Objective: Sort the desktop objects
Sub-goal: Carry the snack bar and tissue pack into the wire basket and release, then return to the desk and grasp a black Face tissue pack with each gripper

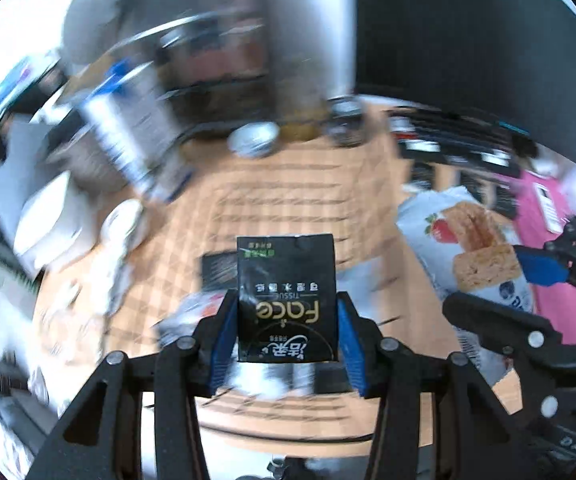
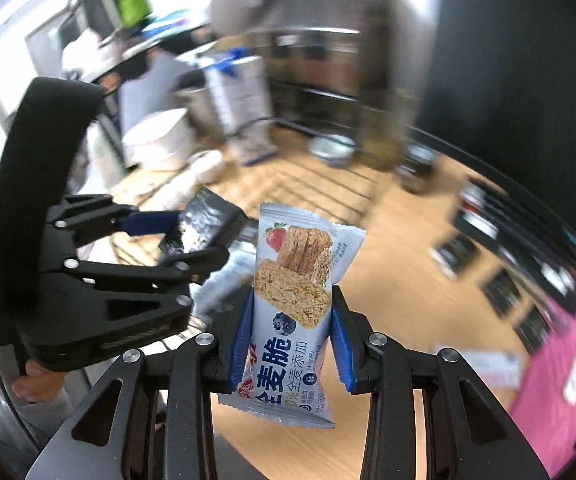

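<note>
The left tool (image 1: 287, 320) pinches a black tissue pack (image 1: 286, 296) between its blue pads, held up over the middle of the wooden desk (image 1: 288, 184). The right tool (image 2: 292, 340) clamps a cereal bar packet (image 2: 294, 308) upright — also lifted above the desk, just beside the left tool. Toward the desk's far edge stand a small metal bowl (image 1: 254, 139) and a dark jar (image 1: 346, 126); a pink box (image 2: 560, 368) lies at the right edge.

Open wooden desktop (image 1: 288, 184) ahead of both grippers, passable in middle. Left side blocked: white bowls (image 1: 48, 216), blue-white carton (image 1: 128, 136). Back edge: metal tin (image 1: 254, 140), dark jar (image 1: 346, 120), wire rack (image 2: 320, 68). Right side: keyboard (image 1: 460, 140), pink box (image 2: 560, 364).
</note>
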Demonstrator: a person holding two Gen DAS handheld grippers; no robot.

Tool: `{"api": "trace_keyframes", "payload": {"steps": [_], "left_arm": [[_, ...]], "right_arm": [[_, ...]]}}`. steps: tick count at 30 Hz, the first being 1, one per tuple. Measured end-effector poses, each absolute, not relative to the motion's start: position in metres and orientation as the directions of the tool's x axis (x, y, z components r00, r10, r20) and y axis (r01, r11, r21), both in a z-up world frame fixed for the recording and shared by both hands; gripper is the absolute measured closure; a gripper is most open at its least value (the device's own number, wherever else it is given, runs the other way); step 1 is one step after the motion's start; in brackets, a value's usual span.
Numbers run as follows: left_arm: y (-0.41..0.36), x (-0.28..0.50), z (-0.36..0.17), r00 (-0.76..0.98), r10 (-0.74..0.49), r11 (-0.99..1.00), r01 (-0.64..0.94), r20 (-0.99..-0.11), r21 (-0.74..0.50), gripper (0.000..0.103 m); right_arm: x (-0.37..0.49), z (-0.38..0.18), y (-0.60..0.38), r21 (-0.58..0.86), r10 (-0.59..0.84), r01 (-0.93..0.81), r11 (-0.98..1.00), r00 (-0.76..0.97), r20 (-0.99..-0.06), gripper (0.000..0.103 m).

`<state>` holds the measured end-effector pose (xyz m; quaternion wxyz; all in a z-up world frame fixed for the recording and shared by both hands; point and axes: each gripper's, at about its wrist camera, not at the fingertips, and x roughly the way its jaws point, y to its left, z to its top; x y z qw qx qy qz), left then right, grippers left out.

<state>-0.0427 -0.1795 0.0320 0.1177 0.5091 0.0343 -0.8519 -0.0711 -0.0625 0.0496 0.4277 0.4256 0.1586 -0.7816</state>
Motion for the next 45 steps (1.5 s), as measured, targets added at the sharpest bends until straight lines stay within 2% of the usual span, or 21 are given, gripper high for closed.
{"api": "trace_keyframes", "payload": {"steps": [6,16,21,25,29,37,39,45], "left_arm": [[-0.233,-0.015,0.007,-0.418,-0.166,-0.944,0.328,-0.893,0.022,0.051],[-0.245,-0.021,-0.016,-0.397,-0.116,-0.948,0.319,-0.91,-0.018,0.05],[-0.244,-0.018,-0.013,-0.416,-0.125,-0.946,0.324,-0.9,-0.018,0.038],[-0.239,-0.021,0.0,-0.433,-0.119,-0.949,0.314,-0.894,-0.026,0.038],[-0.209,-0.031,0.017,-0.459,-0.143,-0.965,0.262,-0.877,0.021,0.036],[-0.133,-0.066,0.036,-0.487,-0.094,-0.992,0.123,-0.868,0.038,0.035],[-0.11,-0.078,0.034,-0.486,-0.085,-0.995,0.086,-0.87,0.05,0.033],[-0.049,-0.124,0.007,-0.453,-0.05,-0.998,-0.007,-0.89,0.06,0.031]], "right_arm": [[-0.058,0.018,-0.127,0.095,-0.506,0.86,-0.501,-0.202,-0.839,0.067],[-0.062,-0.001,-0.142,0.044,-0.449,0.851,-0.523,-0.231,-0.863,0.066],[-0.065,0.001,-0.14,0.062,-0.46,0.849,-0.525,-0.222,-0.86,0.065],[-0.064,0.012,-0.13,0.084,-0.493,0.845,-0.528,-0.225,-0.841,0.065],[-0.068,0.028,-0.103,0.081,-0.507,0.829,-0.553,-0.258,-0.823,0.064],[-0.095,0.049,-0.023,0.068,-0.476,0.758,-0.649,-0.335,-0.813,0.061],[-0.107,0.049,0.003,0.058,-0.454,0.729,-0.682,-0.359,-0.815,0.053],[-0.168,0.025,0.091,0.037,-0.336,0.608,-0.793,-0.386,-0.859,0.051]]}}
